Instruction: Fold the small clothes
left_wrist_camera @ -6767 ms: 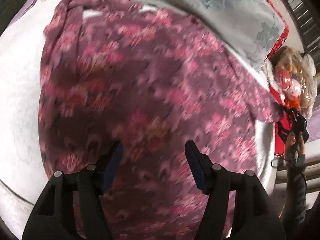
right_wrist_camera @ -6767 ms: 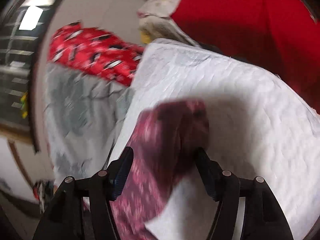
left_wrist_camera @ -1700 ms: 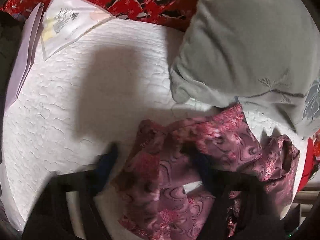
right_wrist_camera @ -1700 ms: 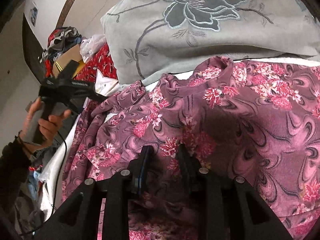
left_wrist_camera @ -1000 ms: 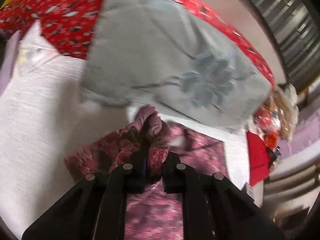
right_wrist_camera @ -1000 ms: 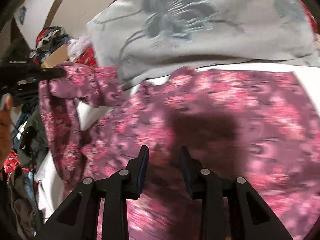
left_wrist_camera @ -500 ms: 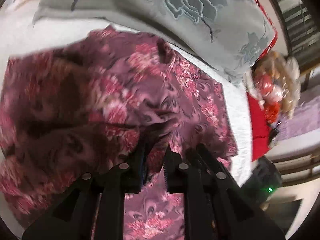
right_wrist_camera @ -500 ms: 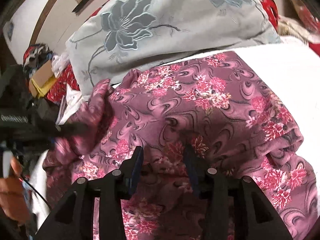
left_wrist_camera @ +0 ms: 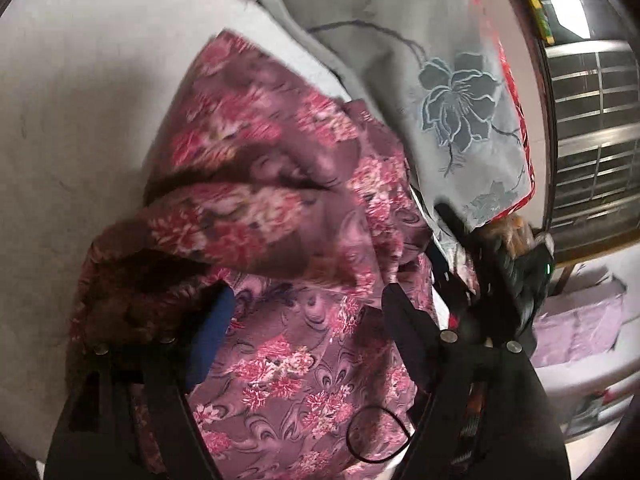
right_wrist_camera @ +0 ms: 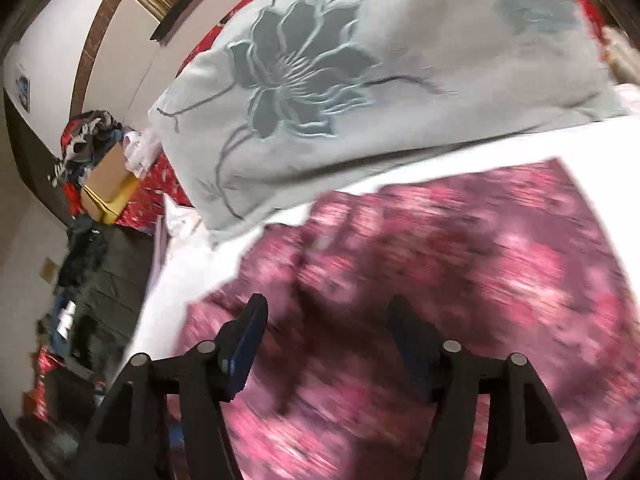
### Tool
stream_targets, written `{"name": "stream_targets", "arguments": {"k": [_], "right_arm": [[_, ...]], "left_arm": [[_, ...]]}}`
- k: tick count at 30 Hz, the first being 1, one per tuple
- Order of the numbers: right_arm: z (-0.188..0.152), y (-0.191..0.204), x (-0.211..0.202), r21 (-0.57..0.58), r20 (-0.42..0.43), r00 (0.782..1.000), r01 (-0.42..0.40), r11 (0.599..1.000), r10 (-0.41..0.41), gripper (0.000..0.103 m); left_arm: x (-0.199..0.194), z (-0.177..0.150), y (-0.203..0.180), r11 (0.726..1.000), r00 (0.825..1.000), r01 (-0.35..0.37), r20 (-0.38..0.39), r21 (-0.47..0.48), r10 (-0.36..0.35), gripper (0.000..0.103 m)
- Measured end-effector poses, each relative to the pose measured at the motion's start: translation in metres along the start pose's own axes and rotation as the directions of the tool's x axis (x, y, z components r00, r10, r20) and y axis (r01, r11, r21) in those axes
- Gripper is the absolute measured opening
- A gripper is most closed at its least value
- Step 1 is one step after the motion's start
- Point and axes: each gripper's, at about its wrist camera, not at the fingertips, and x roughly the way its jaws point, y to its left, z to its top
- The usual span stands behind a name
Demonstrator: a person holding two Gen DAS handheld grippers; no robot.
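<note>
My left gripper (left_wrist_camera: pixel 306 310) has just been opening, and its jaws now stand wide apart over the pink cloth (left_wrist_camera: pixel 280 240). The cloth lies between them but nothing is pinched. My right gripper (right_wrist_camera: pixel 328 328) has just been opening too. The picture is blurry there, but I think it holds nothing. The cloth lies bunched on the white bed (left_wrist_camera: pixel 80 100), just beside the grey pillow (right_wrist_camera: pixel 360 80).
</note>
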Motion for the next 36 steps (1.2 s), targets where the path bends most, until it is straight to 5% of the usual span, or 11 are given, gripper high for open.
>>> {"name": "stream_targets", "arguments": {"k": [4,5,6,7,12,16,23,30,31,33,36], "right_arm": [[0.01,0.018,0.051,0.022,-0.141,0.989,-0.042,0.999,0.045,0.065],[0.008,0.021,0.057,0.008,-0.166,0.986,-0.033,0.999,0.034,0.053],[0.008,0.028,0.062,-0.03,-0.174,0.985,-0.01,0.999,0.005,0.024],[0.007,0.032,0.06,-0.053,-0.173,0.985,-0.011,0.999,0.002,0.01],[0.009,0.027,-0.009,-0.065,0.052,0.996,-0.072,0.995,0.075,0.01],[0.005,-0.018,-0.056,0.01,0.163,0.986,0.021,1.0,-0.022,0.01],[-0.029,-0.111,-0.085,0.192,0.095,0.989,0.092,0.977,-0.112,0.01],[-0.028,-0.133,-0.083,0.361,0.102,0.994,-0.002,0.933,-0.038,0.035],[-0.021,-0.13,-0.079,0.354,0.093,0.995,0.004,0.935,-0.039,0.033],[-0.003,-0.11,-0.088,0.264,0.148,0.989,-0.039,0.964,-0.001,0.006],[0.013,-0.095,-0.115,0.189,0.296,0.954,-0.109,0.976,0.049,0.005]], "left_arm": [[0.001,-0.001,0.003,1.0,1.0,0.014,0.01,-0.001,-0.014,0.076],[0.0,0.0,0.005,1.0,1.0,0.017,0.012,-0.003,-0.017,0.076],[0.001,0.001,0.005,1.0,1.0,0.016,0.015,-0.005,-0.016,0.076],[0.0,0.001,0.007,1.0,1.0,0.015,0.019,-0.006,-0.015,0.076],[0.0,0.001,0.012,1.0,0.999,0.02,0.036,-0.017,-0.019,0.076],[0.0,-0.002,0.014,1.0,0.999,0.011,0.042,-0.018,-0.01,0.076],[-0.003,-0.007,0.018,0.999,0.999,0.018,0.029,-0.038,-0.016,0.076],[-0.003,-0.003,0.012,0.998,0.999,-0.01,0.032,-0.056,0.012,0.071],[-0.004,-0.002,0.01,0.999,0.999,-0.012,0.036,-0.053,0.014,0.063],[-0.01,0.002,0.009,0.999,0.999,-0.006,0.048,-0.048,0.009,0.06],[-0.01,0.007,0.015,0.998,0.999,-0.016,0.051,-0.063,0.019,0.057]]}}
